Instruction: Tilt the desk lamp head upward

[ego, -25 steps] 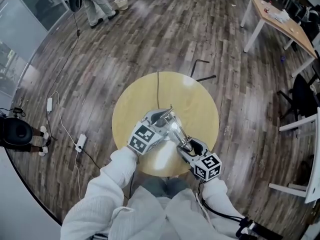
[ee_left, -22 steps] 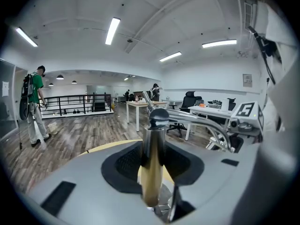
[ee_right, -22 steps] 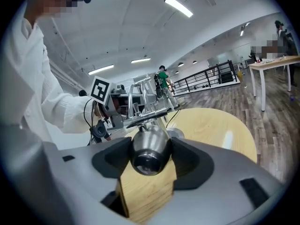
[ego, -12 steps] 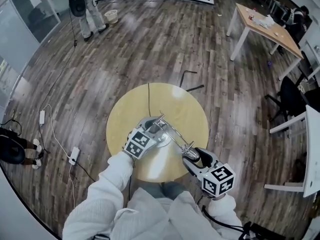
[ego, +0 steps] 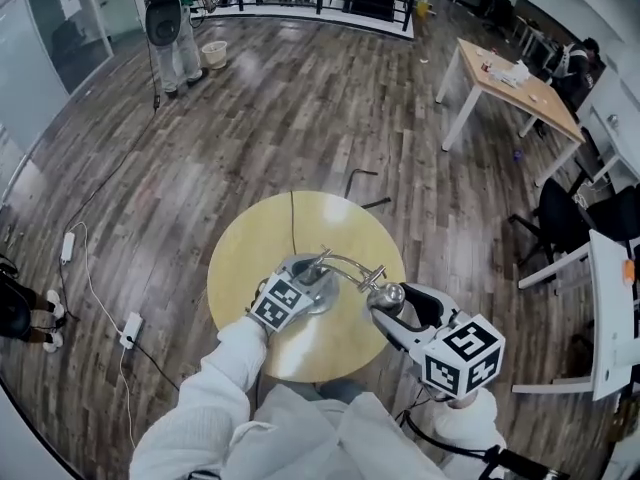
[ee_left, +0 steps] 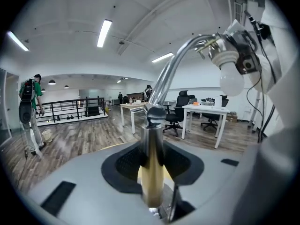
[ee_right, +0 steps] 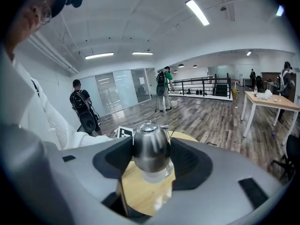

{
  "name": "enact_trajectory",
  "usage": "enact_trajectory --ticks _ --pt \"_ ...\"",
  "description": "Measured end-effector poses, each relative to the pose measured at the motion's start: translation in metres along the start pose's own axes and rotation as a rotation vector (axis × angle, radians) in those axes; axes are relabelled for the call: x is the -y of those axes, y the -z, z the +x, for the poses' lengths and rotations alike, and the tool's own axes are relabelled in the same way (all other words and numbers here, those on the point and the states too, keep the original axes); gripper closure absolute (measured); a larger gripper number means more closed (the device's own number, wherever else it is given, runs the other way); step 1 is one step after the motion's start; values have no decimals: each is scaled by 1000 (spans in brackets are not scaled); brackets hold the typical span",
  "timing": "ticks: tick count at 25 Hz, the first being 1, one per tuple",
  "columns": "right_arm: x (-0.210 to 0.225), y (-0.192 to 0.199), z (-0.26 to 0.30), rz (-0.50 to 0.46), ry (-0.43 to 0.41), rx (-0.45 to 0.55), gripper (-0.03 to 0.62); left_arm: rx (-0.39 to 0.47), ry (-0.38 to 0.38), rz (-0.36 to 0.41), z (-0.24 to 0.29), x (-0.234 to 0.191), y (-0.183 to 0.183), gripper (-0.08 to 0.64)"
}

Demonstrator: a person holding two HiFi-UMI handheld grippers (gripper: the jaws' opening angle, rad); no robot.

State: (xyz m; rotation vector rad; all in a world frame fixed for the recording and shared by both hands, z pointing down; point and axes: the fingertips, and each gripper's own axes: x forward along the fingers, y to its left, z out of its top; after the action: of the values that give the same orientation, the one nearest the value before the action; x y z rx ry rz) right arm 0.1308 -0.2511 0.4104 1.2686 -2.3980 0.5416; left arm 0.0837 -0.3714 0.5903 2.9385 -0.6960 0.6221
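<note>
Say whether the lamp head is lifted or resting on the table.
Lifted: the lamp head hangs off the arched neck, well clear of the round table below.

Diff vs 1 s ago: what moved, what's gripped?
The right gripper has risen and carried the lamp head up with it, away from the round table. Its jaws have just been closing, with the head between the pads. The left gripper stayed put, clamped on the lamp stem.
</note>
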Motion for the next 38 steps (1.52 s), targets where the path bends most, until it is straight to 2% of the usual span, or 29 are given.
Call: enact_trajectory --ticks 5,8,18,24,29,32,35,38 --pt "-9 -42 8 -70 -10 6 330 4 23 14 -3 3 1 434" --pt "-14 -60 17 -108 -11 -26 331 2 34 29 -4 3 1 434" --pt "-29 -102 49 -232 -47 -150 336 -4 72 68 -8 4 5 434" --pt "-35 -122 70 -250 -84 -160 337 -25 89 74 -10 5 5 434" --pt "-35 -128 75 -252 -112 -129 337 -33 91 60 -9 2 8 434" --pt "-35 -130 74 -282 -136 -75 336 -21 86 59 -6 2 4 433" --pt "-37 -133 67 -276 -146 18 336 -13 62 52 -8 4 3 433" --pt "-32 -154 43 -208 -133 181 336 5 22 29 -13 2 0 433"
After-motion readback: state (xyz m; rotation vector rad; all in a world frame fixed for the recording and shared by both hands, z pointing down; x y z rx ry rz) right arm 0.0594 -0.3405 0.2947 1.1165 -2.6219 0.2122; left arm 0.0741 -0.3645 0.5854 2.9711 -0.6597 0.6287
